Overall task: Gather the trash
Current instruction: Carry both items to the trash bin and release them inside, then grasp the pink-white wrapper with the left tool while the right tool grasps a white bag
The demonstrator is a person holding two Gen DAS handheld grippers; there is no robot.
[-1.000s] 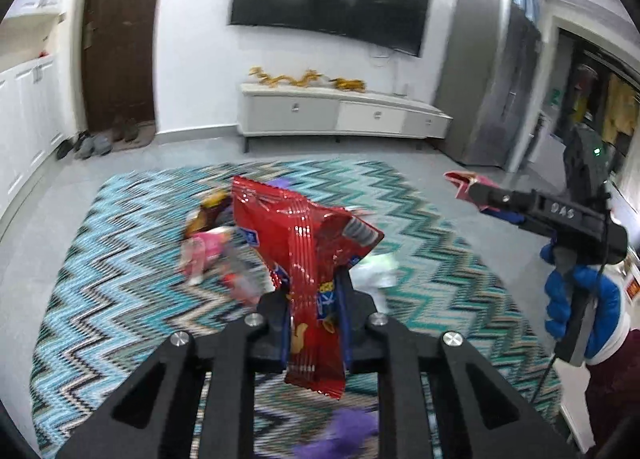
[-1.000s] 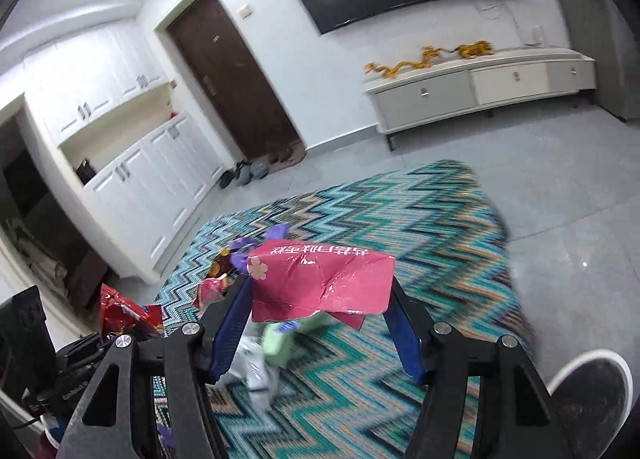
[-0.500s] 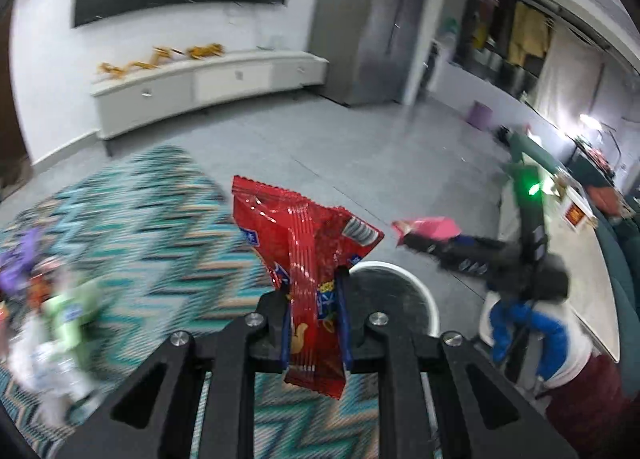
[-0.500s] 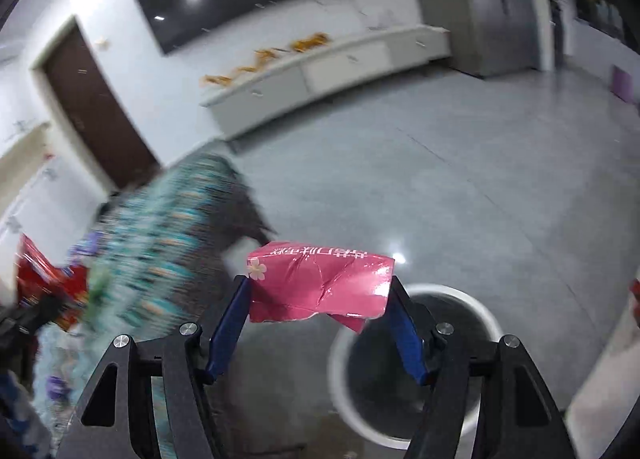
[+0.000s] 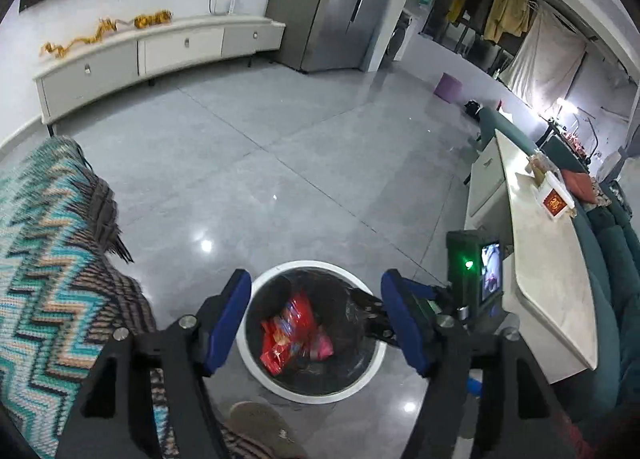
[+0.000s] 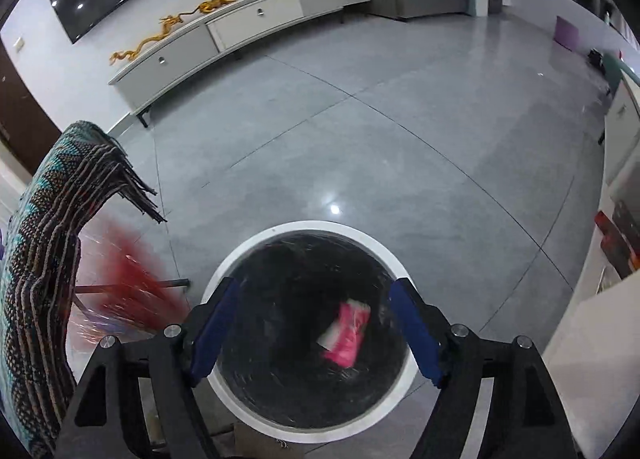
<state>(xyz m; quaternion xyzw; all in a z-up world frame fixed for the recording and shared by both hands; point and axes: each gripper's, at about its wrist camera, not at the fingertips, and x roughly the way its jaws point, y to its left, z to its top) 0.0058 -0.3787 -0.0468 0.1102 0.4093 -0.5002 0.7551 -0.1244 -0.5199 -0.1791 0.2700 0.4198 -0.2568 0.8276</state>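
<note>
A round white-rimmed trash bin lined with a black bag stands on the grey floor; it also shows in the right wrist view. The red snack bag and the pink wrapper lie inside it. In the right wrist view the pink wrapper is inside the bin, and a red blur shows left of the bin. My left gripper is open and empty above the bin. My right gripper is open and empty above the bin, and its body shows in the left wrist view.
The zigzag rug's fringed edge lies left of the bin and also shows in the right wrist view. A white counter and a teal sofa stand at right. A low TV cabinet runs along the far wall.
Both grippers swung from the rug over to the bin and opened. The red snack bag and the pink wrapper left the jaws and dropped into the bin.
</note>
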